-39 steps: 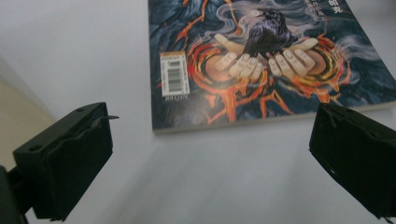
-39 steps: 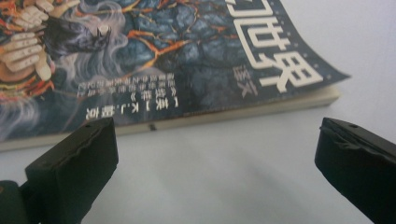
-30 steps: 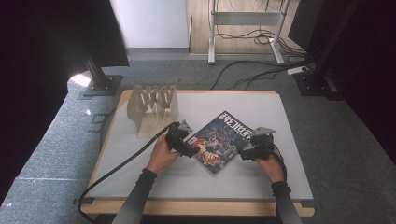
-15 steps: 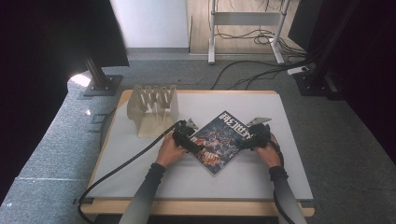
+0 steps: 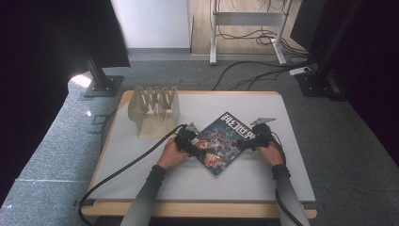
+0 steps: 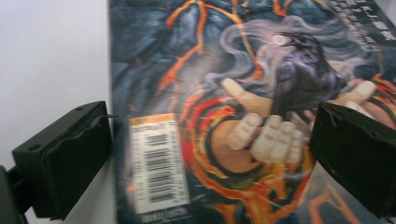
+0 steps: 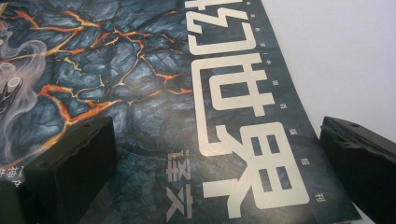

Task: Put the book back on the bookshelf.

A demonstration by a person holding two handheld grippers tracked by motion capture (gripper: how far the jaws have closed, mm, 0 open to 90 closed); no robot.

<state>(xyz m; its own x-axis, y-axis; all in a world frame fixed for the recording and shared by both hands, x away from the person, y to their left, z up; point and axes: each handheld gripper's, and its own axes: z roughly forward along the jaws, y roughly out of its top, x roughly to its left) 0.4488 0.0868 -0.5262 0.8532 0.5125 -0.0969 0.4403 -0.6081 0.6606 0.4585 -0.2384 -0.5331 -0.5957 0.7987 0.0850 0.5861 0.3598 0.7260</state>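
Note:
A magazine (image 5: 222, 141) with a dark cover of orange cracks, a raven and white characters lies flat on the white table top (image 5: 141, 179), turned cornerwise. My left gripper (image 5: 196, 147) sits at its left edge and my right gripper (image 5: 245, 142) at its right edge. In the left gripper view the gripper (image 6: 210, 172) is open. One jaw is over the bare table and the other over the magazine (image 6: 224, 93), near its barcode. In the right gripper view the gripper (image 7: 215, 177) is open too, astride the edge of the magazine (image 7: 140, 84) by the white title.
A pale wooden slotted rack (image 5: 154, 110) stands at the back left of the table, close behind my left hand. A black cable (image 5: 127, 167) trails from the left gripper off the front left. Dark stands and floor cables lie beyond the table.
Both grippers have closed in a little on the magazine from either side. The right one has moved slightly forward and left onto its edge. The magazine has stayed flat.

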